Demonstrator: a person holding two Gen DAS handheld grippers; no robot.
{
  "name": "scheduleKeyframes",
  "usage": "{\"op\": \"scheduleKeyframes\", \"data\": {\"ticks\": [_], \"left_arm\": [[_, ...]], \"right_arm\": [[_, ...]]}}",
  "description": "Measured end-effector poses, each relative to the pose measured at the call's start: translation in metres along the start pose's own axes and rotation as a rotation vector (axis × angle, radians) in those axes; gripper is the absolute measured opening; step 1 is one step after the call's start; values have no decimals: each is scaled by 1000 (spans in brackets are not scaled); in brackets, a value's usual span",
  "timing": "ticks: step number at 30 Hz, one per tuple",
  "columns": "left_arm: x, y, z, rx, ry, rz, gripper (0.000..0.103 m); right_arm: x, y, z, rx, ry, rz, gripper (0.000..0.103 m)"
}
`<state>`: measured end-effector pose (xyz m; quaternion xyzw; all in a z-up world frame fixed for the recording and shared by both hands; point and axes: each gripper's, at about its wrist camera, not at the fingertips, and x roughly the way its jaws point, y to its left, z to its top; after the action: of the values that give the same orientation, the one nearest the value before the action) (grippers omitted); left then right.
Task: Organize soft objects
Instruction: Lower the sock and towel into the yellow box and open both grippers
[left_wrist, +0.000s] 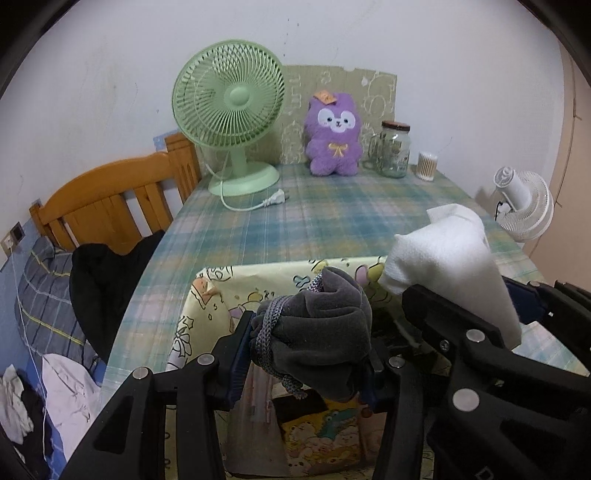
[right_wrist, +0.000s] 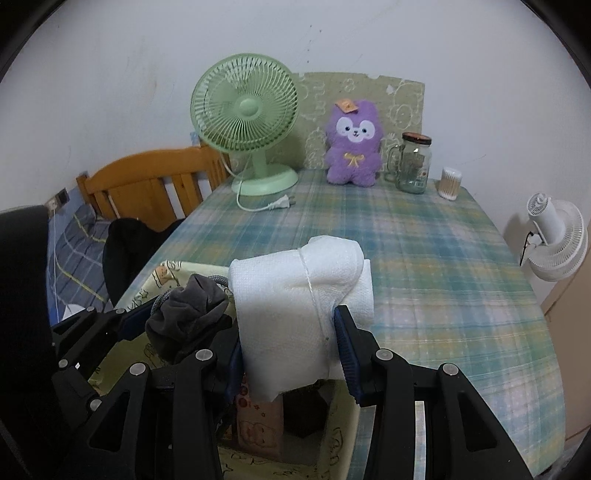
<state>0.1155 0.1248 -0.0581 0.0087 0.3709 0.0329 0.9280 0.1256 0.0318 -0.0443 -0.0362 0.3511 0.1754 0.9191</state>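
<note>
My left gripper (left_wrist: 308, 347) is shut on a rolled grey fleece bundle (left_wrist: 321, 317) with a knitted grey edge. It hangs over the open top of a yellow cartoon-print fabric box (left_wrist: 258, 271). Just to its right, my right gripper (right_wrist: 290, 343) is shut on a folded white cloth (right_wrist: 295, 288) tied with a thin thread, also above the box (right_wrist: 166, 269). The right wrist view shows the grey bundle (right_wrist: 188, 314) in the left gripper (right_wrist: 177, 325) at the left. A purple plush toy (left_wrist: 334, 133) sits upright at the far end of the plaid table.
A green desk fan (left_wrist: 229, 99) with a loose plug (left_wrist: 275, 199) stands at the table's far left. A glass jar (left_wrist: 395, 147) and a cotton-swab tub (left_wrist: 427, 164) stand beside the plush. A white fan (left_wrist: 524, 206) is at the right, and a wooden headboard (left_wrist: 110, 192) and black garment (left_wrist: 110, 288) at the left.
</note>
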Motion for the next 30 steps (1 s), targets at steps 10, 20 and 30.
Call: {"op": "scheduleKeyframes", "data": {"ticks": [10,20,30], "left_arm": [[9,9,-3,6,65,-13,78],[-1,15,-7,-15,70,-29,86],[-14,14,-13,-33,59,-45,92]], "right_arm": [[20,7,0,1,59,43,47],[23,16,0,-1,69,88,50],[16,18,-2,-21,54,107,80]]}}
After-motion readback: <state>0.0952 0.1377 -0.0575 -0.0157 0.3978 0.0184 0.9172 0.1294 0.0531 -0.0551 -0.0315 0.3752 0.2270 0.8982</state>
